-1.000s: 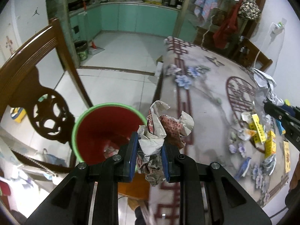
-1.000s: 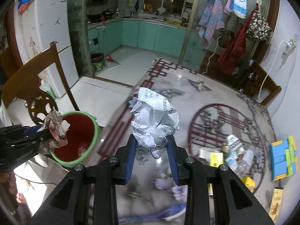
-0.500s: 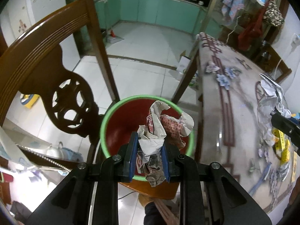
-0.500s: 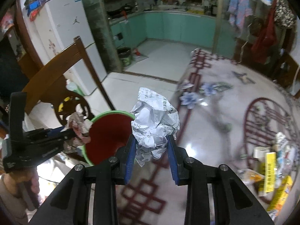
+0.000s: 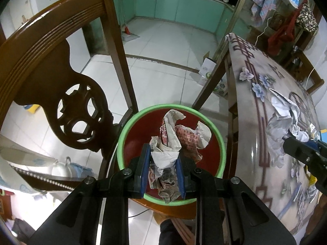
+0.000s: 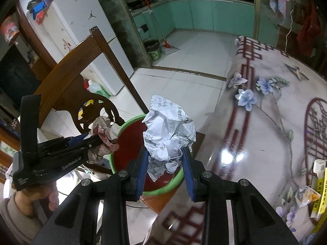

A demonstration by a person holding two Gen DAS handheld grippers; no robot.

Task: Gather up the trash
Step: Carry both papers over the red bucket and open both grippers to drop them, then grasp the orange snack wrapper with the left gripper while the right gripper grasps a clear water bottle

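Trash in 2 crumpled wads is held over the bin. Left tool (image 5: 162, 173) points steeply down, clamped on a red-printed paper wad (image 5: 177, 140) directly above the red bin (image 5: 122, 143) with its green rim. Right tool (image 6: 165, 170) grips a white printed paper ball (image 6: 168, 134) above the bin's near rim, beside the worktop (image 6: 265, 143) edge. Bin stands on a wooden chair (image 5: 51, 65) seat at the worktop's edge. More wrappers (image 6: 306, 194) lie toward the worktop's right side. Floor (image 5: 163, 47) is white tile.

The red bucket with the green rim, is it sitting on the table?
No, the red bucket sits on a wooden chair beside the table.
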